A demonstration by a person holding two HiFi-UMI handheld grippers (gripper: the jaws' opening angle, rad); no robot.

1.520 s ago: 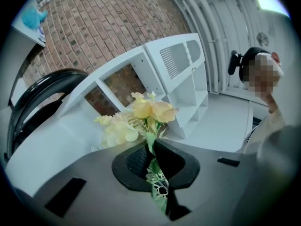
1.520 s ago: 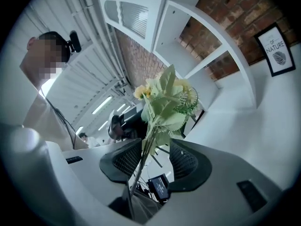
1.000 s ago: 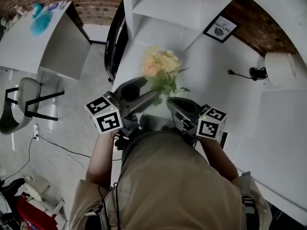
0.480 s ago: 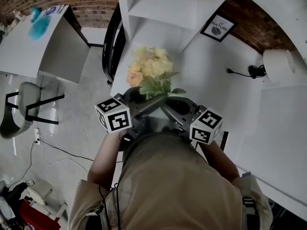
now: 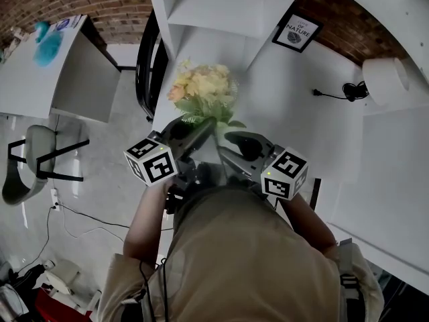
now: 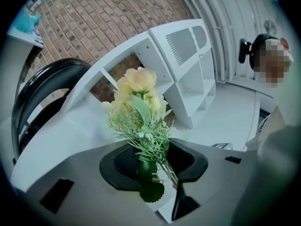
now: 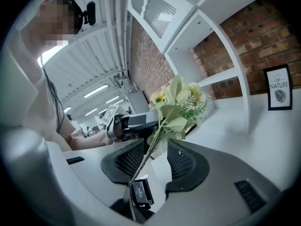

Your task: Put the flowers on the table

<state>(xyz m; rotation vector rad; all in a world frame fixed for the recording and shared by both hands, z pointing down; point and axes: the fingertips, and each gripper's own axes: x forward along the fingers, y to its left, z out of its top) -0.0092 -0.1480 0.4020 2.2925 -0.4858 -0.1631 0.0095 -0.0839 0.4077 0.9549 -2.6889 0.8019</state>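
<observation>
A bunch of pale yellow and peach flowers with green leaves stands upright over the near edge of the white table. My left gripper comes in from the left. In the left gripper view its jaws are closing round the stems and the pads press the bundle, below the blooms. My right gripper is at the right, close beside it. Its jaws are opening: one thin stem runs through the gap and the pads stand clear of it.
A white shelf unit stands behind the flowers. A framed print, a black cable and a white paper roll lie on the table to the right. A black chair back is at the table's left end.
The flowers and both grippers have shifted a little left and away from me. The two grippers have drawn closer together under the bunch.
</observation>
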